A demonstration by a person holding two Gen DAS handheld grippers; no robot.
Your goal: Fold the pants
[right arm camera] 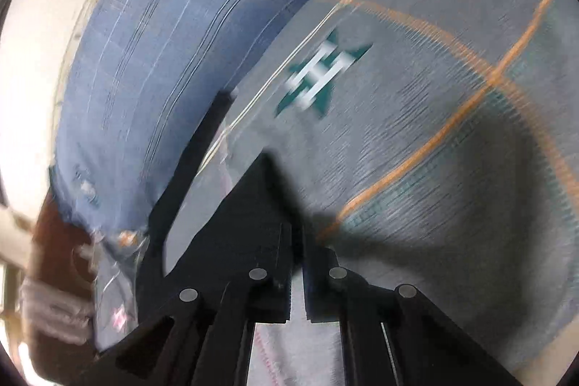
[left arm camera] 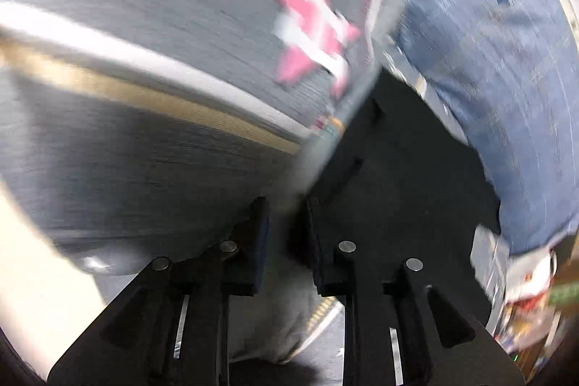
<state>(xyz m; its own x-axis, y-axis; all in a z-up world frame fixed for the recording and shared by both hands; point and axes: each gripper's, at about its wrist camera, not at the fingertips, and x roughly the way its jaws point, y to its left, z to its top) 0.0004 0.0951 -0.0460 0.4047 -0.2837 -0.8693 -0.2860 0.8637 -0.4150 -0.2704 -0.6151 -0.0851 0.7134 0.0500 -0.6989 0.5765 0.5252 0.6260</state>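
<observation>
The grey pants (left arm camera: 144, 6) carry a pink star logo (left arm camera: 311, 28) and a white and tan stripe. My left gripper (left arm camera: 287, 216) is shut on a fold of the grey pants cloth and holds it up. In the right wrist view the grey pants (right arm camera: 416, 118) show a green star logo (right arm camera: 320, 75) and orange seam lines. My right gripper (right arm camera: 296, 241) is shut on the pants' edge, with cloth running between its pads. The other gripper's black body (right arm camera: 195, 161) shows at the left of that view. Both views are motion-blurred.
A blue patterned cloth (left arm camera: 488, 60) covers the surface under and behind the pants; it also shows in the right wrist view (right arm camera: 163, 42). A dark area (left arm camera: 398, 169) lies under the lifted cloth. Colourful clutter (left arm camera: 528, 292) sits at the far right edge.
</observation>
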